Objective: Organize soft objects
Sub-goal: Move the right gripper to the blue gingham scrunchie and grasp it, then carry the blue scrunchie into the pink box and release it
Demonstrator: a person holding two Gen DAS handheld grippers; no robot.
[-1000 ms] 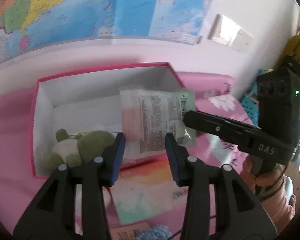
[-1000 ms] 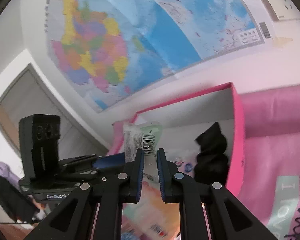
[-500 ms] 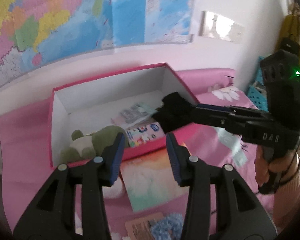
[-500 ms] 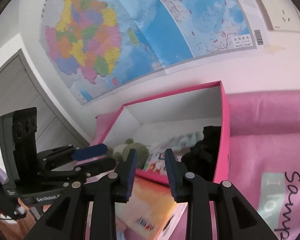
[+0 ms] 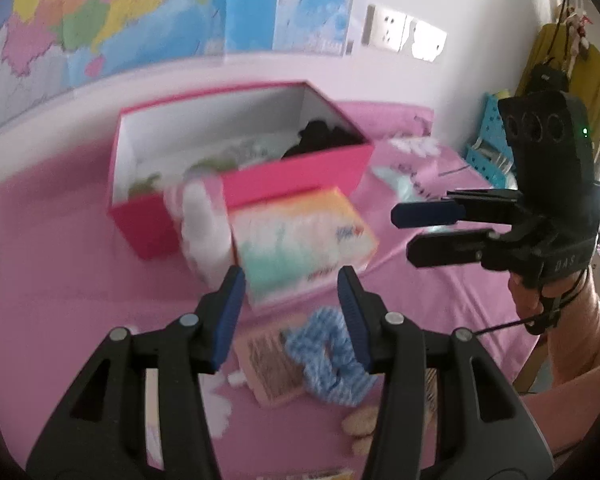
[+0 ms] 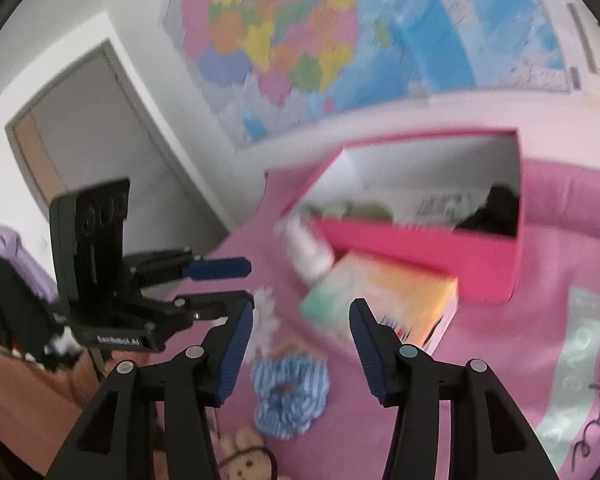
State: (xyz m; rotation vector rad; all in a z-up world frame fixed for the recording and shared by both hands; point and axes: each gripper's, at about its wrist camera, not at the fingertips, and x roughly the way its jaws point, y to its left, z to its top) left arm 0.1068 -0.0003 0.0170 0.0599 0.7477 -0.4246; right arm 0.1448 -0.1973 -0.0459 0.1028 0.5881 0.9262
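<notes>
The pink box (image 5: 260,188) stands open on the pink bed cover, with a green plush, a printed packet and a black soft item (image 5: 320,136) inside. My left gripper (image 5: 292,312) hovers short of the box; its jaws are opening with nothing between them. Just below its tips lies a blue striped scrunchie (image 5: 328,356). My right gripper (image 5: 402,232) floats to the right, jaws opening and empty. In the right wrist view the right gripper (image 6: 302,348) hangs above the scrunchie (image 6: 290,392), with the left gripper (image 6: 250,284) beside it and the box (image 6: 420,256) beyond.
A pastel pack (image 5: 300,240) lies against the box front, and a white and pink soft item (image 5: 204,232) leans there too. A beige plush (image 6: 248,460) and a pinkish card (image 5: 268,364) lie near the scrunchie. A map hangs on the wall behind.
The right gripper let go of the printed packet, which now lies in the box, and spread its jaws. Both grippers drew back from the box toward the scrunchie.
</notes>
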